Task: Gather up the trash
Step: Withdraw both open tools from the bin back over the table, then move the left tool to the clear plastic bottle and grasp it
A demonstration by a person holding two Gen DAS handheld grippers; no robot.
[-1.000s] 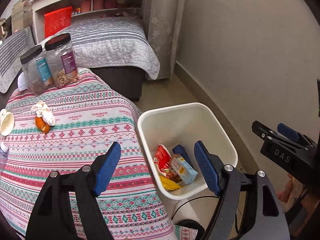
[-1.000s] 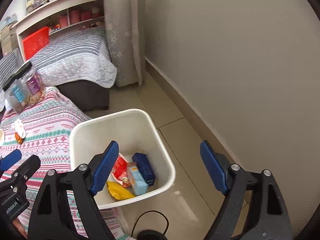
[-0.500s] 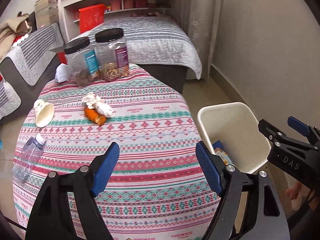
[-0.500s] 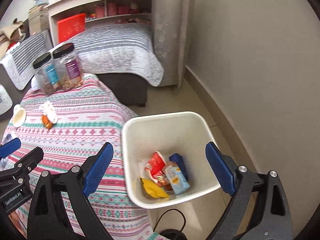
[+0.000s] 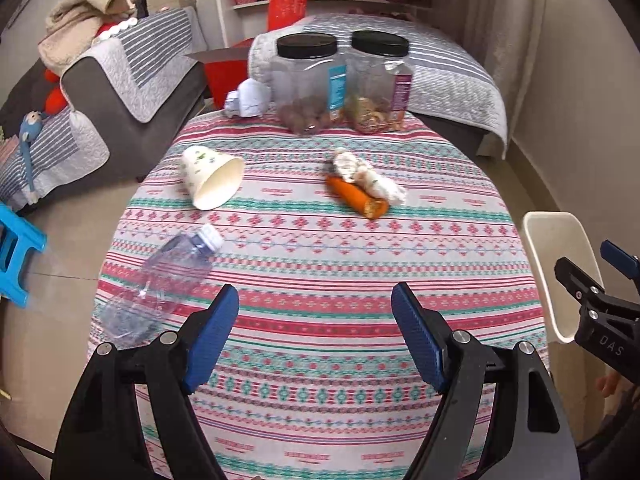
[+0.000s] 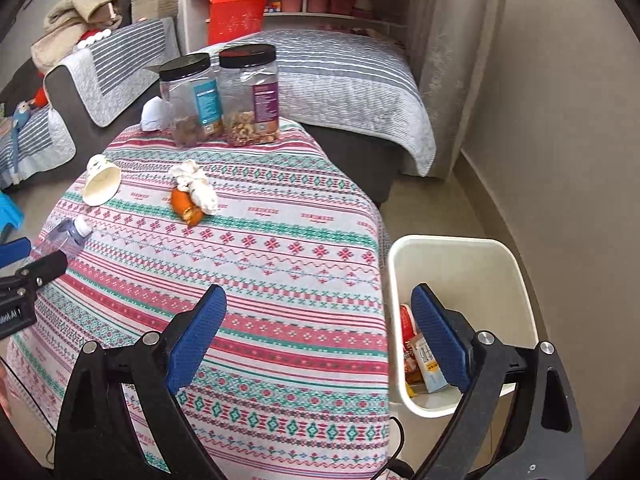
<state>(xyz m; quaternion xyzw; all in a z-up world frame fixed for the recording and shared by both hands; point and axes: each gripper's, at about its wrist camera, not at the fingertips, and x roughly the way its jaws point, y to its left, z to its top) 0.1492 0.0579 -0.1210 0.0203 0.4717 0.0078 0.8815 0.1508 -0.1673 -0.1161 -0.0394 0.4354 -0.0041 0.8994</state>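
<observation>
Both tongs, left gripper and right gripper, are released and empty, so bring your left over the plastic bottle at the tablecloth's left edge, straddling its middle before clenching.

right gripper body, seen past the tablecloth's right edge: "DAS"
left gripper body, at the tablecloth's left edge: letters ending "obotAI", partly cut off
tablecloth: small repeated print words, too small to read
jar labels, at the tablecloth's far end: text unreadable
</observation>
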